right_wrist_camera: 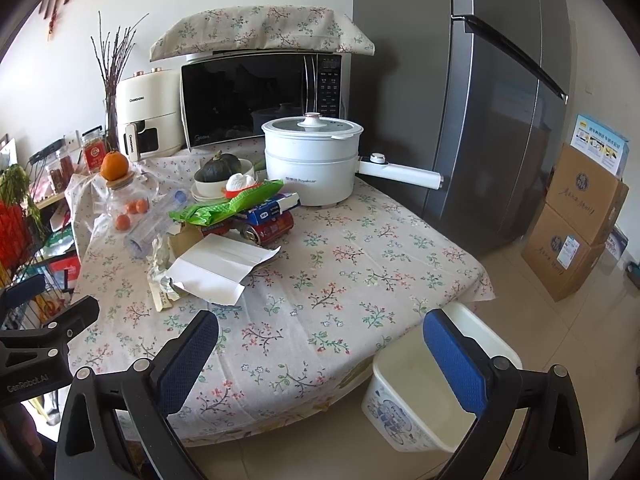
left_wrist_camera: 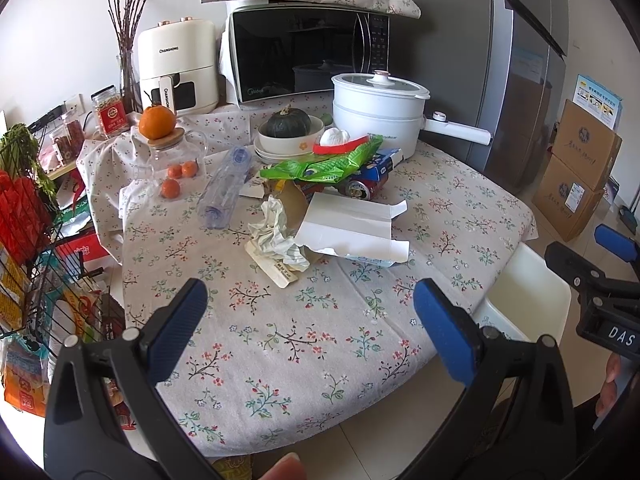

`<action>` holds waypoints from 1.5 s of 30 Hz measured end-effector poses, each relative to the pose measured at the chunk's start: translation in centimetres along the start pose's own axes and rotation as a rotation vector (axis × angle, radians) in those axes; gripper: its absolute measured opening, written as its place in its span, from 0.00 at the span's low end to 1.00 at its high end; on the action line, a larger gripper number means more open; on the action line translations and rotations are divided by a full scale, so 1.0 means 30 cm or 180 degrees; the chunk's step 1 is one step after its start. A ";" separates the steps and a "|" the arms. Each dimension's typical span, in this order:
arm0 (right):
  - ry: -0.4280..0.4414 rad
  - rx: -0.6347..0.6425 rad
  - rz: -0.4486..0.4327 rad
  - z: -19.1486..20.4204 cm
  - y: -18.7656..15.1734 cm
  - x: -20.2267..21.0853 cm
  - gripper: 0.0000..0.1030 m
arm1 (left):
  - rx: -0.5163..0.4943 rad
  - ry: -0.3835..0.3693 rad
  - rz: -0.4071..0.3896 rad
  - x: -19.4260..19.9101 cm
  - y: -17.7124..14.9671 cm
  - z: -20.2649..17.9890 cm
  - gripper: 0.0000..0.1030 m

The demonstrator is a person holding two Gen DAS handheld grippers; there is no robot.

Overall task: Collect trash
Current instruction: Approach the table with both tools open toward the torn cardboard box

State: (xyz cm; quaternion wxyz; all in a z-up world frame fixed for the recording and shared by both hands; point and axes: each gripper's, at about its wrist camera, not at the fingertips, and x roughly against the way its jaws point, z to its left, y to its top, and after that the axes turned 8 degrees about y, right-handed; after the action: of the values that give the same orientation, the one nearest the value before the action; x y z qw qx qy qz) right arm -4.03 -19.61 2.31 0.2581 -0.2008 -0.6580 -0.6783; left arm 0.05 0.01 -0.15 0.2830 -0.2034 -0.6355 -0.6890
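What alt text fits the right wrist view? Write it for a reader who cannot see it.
The open right claw hovers over a table in a floral cloth, empty. A litter pile lies ahead: flattened white carton, crumpled paper, green snack bag, drink can, clear plastic bottle. A white bin stands on the floor by the table's near corner.

Your table (left_wrist_camera: pixel 304 344) wears a floral cloth | on it you see: flattened white carton (left_wrist_camera: pixel 352 228), crumpled paper (left_wrist_camera: pixel 276 232), empty clear bottle (left_wrist_camera: pixel 226 188) on its side, green wrapper (left_wrist_camera: pixel 324 164), drink can (left_wrist_camera: pixel 360 188), white pot (left_wrist_camera: pixel 380 112), stacked bowls (left_wrist_camera: pixel 288 140), glass jar (left_wrist_camera: pixel 176 160) | floor: white bin (right_wrist_camera: pixel 420 392) beside the table.
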 end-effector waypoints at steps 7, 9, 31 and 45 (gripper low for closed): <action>-0.0171 0.0057 0.0007 0.002 -0.006 0.003 1.00 | -0.0046 0.0023 -0.0011 0.000 -0.004 -0.008 0.99; -0.0212 0.0065 0.0007 -0.005 -0.010 0.004 1.00 | -0.0059 0.0025 -0.0016 0.000 -0.006 -0.011 0.99; -0.0276 0.0004 0.0010 -0.065 -0.034 0.043 1.00 | -0.0168 -0.0007 -0.0034 -0.001 -0.009 -0.067 0.99; -0.0265 -0.0009 0.0004 -0.063 -0.031 0.042 1.00 | -0.0181 0.0002 -0.0034 -0.006 -0.016 -0.070 0.99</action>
State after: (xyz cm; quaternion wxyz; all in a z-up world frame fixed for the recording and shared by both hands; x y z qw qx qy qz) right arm -5.47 -21.59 2.25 0.2307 -0.2296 -0.6671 -0.6701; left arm 0.03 -2.02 -0.86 0.2736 -0.2077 -0.6166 -0.7083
